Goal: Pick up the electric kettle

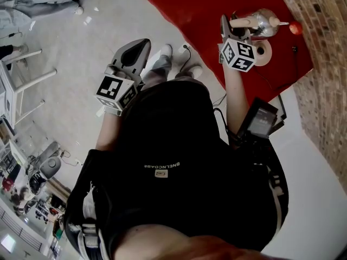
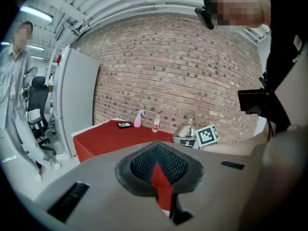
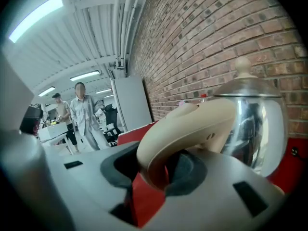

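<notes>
Right tool (image 3: 155,173) grips the handle (image 3: 192,124) of the upright kettle (image 3: 252,124).

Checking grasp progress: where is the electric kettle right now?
Head view, upper right: the electric kettle is over the red table by the brick wall, its handle between the right gripper's jaws.

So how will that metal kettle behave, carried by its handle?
Likely rigid: the kettle looks like polished steel. The right gripper clamps only its curved handle, body off to one side, so it may tilt. The smooth handle might slip.
</notes>
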{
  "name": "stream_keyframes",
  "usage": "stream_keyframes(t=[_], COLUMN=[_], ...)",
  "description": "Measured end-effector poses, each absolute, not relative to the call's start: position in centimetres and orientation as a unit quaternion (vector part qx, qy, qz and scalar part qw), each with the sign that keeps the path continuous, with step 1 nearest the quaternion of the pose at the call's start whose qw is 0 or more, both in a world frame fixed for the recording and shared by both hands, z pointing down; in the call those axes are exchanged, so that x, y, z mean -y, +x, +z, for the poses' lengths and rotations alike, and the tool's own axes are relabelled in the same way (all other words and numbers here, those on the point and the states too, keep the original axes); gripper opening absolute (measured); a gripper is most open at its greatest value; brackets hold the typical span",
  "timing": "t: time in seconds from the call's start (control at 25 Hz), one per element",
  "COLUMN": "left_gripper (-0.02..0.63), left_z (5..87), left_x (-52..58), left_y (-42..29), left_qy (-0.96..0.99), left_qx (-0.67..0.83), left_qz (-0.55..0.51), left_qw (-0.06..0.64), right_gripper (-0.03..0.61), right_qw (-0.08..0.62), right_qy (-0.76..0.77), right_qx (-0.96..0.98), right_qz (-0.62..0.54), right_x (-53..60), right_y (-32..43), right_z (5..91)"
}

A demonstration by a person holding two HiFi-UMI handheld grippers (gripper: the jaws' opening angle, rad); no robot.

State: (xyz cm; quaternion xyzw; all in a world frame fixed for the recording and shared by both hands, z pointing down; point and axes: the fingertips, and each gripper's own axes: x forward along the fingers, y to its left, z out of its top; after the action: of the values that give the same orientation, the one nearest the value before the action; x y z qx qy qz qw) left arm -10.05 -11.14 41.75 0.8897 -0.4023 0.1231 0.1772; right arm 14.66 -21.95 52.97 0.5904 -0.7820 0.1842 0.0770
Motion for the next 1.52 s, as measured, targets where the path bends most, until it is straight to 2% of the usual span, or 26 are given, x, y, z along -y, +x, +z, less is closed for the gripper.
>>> stream_keyframes(t=[0.68, 1.04, 1.52], left_gripper=[0.006, 0.005, 0.005], left_z=[40.0, 37.9, 35.4], left_x=[13.6, 16.8, 21.0], left_y=[-11.2, -11.0, -7.1], left_qy=[0.899, 0.914, 0.945], left_qx=[0.397, 0.366, 0.291], left_qz=[0.081, 0.037, 0.017], left_qw=[0.166, 0.174, 0.151], right_gripper=[0.135, 0.133, 0.133], right_qw=[0.072, 0.057, 0.043], right_qy=[0.392, 0.330, 0.300], right_qx=[0.898, 0.925, 0.941], right_qz=[0.185, 0.178, 0.149], right_x=[21.2, 19.8, 18.2], right_y=[2.8, 0.0, 0.8], right_z=[44.8, 40.0, 33.2])
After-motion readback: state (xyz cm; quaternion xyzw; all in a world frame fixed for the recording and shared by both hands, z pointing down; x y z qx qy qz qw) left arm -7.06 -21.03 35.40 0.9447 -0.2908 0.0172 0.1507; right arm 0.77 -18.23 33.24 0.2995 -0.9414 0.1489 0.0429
